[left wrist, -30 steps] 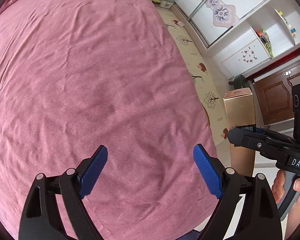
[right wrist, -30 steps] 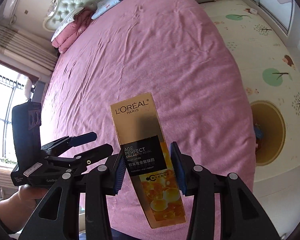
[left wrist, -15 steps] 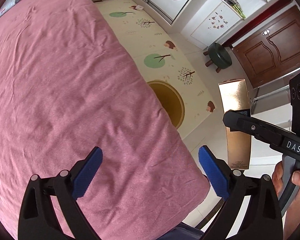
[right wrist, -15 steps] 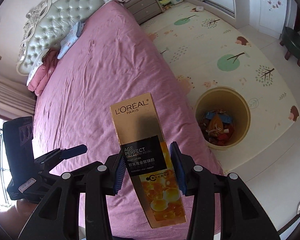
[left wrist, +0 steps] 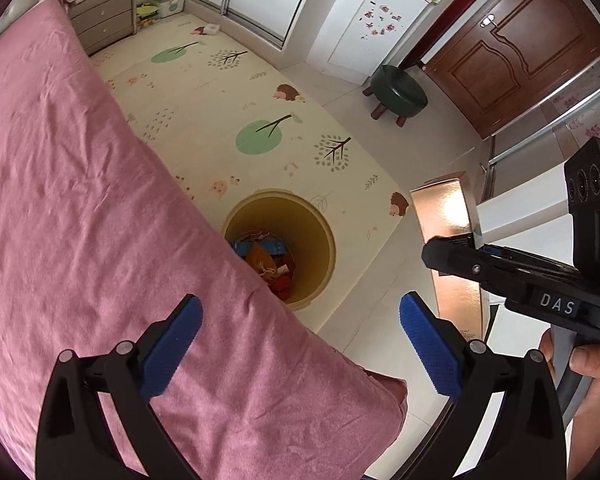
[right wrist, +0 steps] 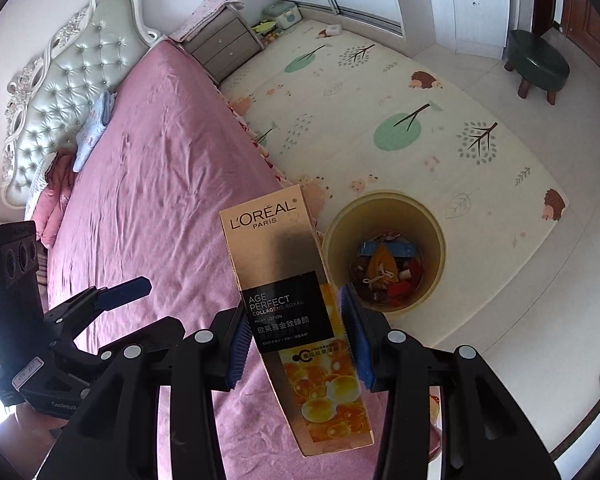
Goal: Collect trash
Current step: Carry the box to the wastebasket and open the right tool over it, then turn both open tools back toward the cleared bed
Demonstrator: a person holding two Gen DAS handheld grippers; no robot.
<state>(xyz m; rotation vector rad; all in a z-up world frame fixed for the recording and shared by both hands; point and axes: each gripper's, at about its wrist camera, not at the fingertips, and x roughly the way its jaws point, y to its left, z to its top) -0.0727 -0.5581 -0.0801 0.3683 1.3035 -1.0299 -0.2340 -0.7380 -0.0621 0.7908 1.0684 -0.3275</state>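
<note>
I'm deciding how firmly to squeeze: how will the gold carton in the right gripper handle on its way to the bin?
The gold carton looks like thin glossy card, so probably light, crushable and a bit slippery. The right gripper pinches it low, so its long top may wobble. It should drop easily into the bin.

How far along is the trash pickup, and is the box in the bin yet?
Done: the bin on the mat already holds several scraps. In hand: the right tool grips the gold box above the bed edge, not yet over the bin. The left tool is opening with nothing in it. Left: carry the box over the bin and drop it.
</note>
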